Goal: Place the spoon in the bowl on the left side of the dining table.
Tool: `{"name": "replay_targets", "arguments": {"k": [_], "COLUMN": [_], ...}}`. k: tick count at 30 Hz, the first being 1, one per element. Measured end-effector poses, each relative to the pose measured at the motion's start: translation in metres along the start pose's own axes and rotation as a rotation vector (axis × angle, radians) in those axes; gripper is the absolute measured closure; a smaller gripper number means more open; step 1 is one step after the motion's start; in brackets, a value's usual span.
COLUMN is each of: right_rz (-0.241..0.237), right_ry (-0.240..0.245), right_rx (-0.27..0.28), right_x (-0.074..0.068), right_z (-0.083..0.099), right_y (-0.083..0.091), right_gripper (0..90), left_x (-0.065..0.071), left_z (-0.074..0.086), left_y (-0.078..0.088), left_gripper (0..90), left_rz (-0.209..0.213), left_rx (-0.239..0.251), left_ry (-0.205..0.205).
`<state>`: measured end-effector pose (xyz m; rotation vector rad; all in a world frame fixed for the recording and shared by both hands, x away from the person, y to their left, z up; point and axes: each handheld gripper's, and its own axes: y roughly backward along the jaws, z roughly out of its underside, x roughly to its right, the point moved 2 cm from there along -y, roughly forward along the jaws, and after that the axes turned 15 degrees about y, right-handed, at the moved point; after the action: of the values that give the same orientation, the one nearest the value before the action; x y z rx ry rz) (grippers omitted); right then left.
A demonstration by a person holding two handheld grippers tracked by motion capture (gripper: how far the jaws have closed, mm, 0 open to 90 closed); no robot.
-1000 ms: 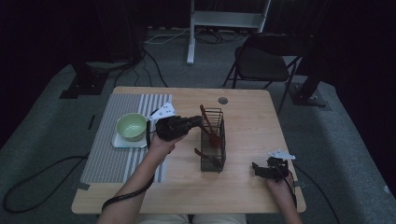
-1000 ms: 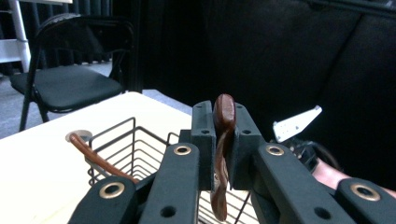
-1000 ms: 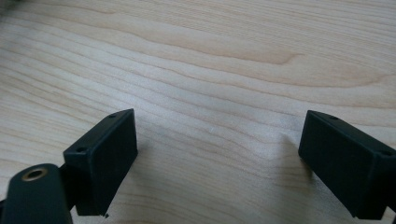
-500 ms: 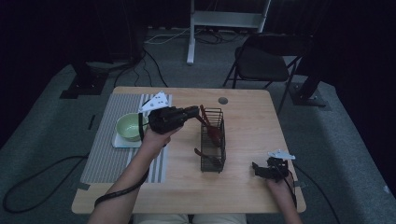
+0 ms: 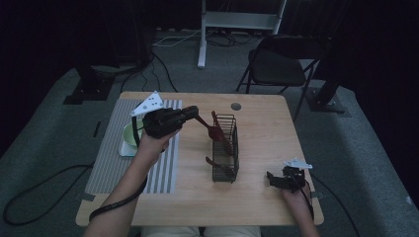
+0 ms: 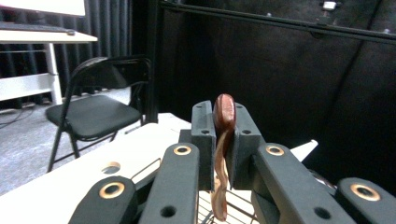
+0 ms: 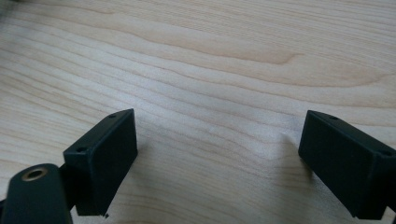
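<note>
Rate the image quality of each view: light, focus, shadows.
High view: dim overall, dark surroundings, the wire basket and table soft but readable. Left gripper view: brighter, the spoon handle between the left tongs fairly sharp, the chair softer. Right gripper view: well lit, wood grain crisp, the right tongs blurred, casting soft shadows.

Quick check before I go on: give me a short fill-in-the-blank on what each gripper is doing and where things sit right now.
1. The left gripper is shut on a reddish-brown ____ whose head is over the wire basket.
2. The right gripper rests near the table's right front corner with its jaws ____.
3. The green bowl sits on the ____ placemat.

Missing words: spatula; open; striped
</note>
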<state>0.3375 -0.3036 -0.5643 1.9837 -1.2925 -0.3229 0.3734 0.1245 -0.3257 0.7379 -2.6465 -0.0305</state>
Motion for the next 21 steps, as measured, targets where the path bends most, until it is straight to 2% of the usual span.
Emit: {"name": "replay_targets", "arguments": {"k": [4, 6, 7, 13, 15, 21], "right_rz": [0.0, 0.0, 0.001, 0.001, 0.001, 0.001], "right_ry": [-0.001, 0.0, 0.0, -0.001, -0.001, -0.001], "right_rx": [0.0, -0.001, -0.001, -0.001, -0.001, -0.001], "right_x": [0.0, 0.0, 0.0, 0.0, 0.0, 0.0], "right_z": [0.0, 0.0, 0.0, 0.0, 0.0, 0.0], "right_y": [0.0, 0.0, 0.0, 0.0, 0.0, 0.0], "right_gripper": [10.9, 10.9, 10.9, 10.9, 10.9, 10.9], "left_x": [-0.007, -0.008, -0.01, -0.016, -0.02, -0.03], "left_z": [-0.003, -0.003, -0.003, -0.002, -0.003, -0.001], "left_y": [0.012, 0.015, 0.018, 0.026, 0.034, 0.048], "left_gripper": [83.3, 83.3, 83.3, 83.3, 83.4, 83.4], "left_rz": [-0.024, -0.016, -0.037, -0.048, -0.071, -0.108], "left_rx": [0.025, 0.03, 0.036, 0.043, 0.07, 0.072], "left_ry": [0.008, 0.015, 0.007, 0.019, 0.027, 0.035]}}
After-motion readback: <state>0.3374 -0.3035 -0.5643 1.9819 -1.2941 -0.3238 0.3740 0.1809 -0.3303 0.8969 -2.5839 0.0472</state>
